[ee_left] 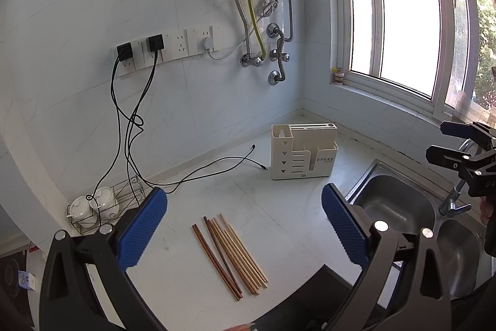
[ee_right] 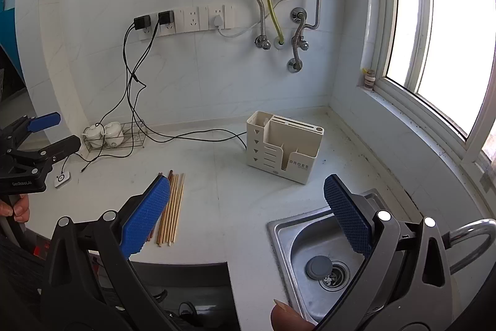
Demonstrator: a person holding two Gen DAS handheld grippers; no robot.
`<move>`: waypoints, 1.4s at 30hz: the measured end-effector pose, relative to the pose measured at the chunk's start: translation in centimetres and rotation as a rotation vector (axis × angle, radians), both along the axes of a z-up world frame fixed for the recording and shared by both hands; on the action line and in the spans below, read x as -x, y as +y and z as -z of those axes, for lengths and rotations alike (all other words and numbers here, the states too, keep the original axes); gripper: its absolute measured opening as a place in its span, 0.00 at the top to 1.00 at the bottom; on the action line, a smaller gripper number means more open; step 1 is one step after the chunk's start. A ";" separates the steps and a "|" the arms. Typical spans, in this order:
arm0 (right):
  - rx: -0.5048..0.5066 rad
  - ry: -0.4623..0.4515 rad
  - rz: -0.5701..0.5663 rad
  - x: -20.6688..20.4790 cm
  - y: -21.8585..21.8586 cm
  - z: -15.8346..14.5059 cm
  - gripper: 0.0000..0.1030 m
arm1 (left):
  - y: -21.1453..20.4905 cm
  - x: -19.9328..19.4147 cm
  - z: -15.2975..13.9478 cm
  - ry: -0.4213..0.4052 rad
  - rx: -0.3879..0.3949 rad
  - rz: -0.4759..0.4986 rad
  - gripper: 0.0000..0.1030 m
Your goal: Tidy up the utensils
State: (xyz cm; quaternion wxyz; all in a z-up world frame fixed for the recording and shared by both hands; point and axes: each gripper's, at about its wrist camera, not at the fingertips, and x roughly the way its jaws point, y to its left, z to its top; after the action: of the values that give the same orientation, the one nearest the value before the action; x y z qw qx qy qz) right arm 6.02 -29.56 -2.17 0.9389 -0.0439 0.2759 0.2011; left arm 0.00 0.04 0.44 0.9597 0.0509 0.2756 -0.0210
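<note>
White worktop point(ee_left: 279, 222) carries loose chopsticks point(ee_left: 231, 256) lying flat near its front edge, well apart from the holder point(ee_left: 302, 155). Both hand-held grippers, left point(ee_left: 245, 225) and right point(ee_right: 248, 213), hover wide open and empty, seemingly ready to collect them.

The right gripper point(ee_right: 246, 213) fills the lower frame, its blue ribbed pads spread wide with nothing between them. Left of centre, a bundle of wooden chopsticks point(ee_right: 173, 207) lies on the white worktop point(ee_right: 223, 207). A cream plastic utensil holder point(ee_right: 283, 146) stands mid-frame, above the steel sink point(ee_right: 297, 238) at lower right
</note>
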 end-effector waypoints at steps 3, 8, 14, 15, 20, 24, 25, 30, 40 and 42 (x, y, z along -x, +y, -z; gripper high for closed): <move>-0.002 -0.002 0.000 0.1 0.0 0.0 0.08 | 0.0 0.0 0.0 -0.001 0.000 0.000 0.05; 0.001 -0.004 0.002 0.1 0.1 -0.1 0.08 | 0.0 0.0 0.0 -0.003 0.001 0.000 0.05; -0.007 -0.003 0.000 0.1 -0.1 -0.2 0.08 | 0.2 -0.1 -0.1 -0.004 0.003 0.000 0.05; -0.006 -0.004 0.000 0.1 -0.1 -0.2 0.08 | 0.1 -0.1 0.0 -0.005 0.002 -0.001 0.05; -0.011 -0.003 -0.001 0.0 -0.1 -0.2 0.08 | 0.2 -0.2 0.0 -0.005 -0.001 0.000 0.05; -0.016 -0.003 0.000 0.0 -0.2 -0.1 0.08 | 0.1 -0.3 0.0 -0.006 -0.002 -0.001 0.05; -0.015 -0.003 0.000 0.0 -0.3 -0.1 0.08 | 0.0 -0.3 0.0 -0.006 -0.002 -0.001 0.05; -0.013 -0.001 0.002 -0.1 -0.3 0.0 0.08 | -0.1 -0.3 0.0 -0.005 -0.005 0.002 0.05; -0.012 -0.001 0.002 -0.5 -0.3 0.1 0.08 | -0.4 -0.4 0.0 -0.008 -0.007 0.002 0.05; -0.011 -0.001 0.002 -0.4 -0.3 0.0 0.08 | -0.5 -0.4 0.0 -0.008 -0.008 0.003 0.05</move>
State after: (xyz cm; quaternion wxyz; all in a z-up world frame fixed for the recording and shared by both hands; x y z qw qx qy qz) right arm 6.41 -29.85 -2.21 0.9394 -0.0386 0.2744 0.2016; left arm 0.37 -0.44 0.47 0.9605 0.0552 0.2718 -0.0210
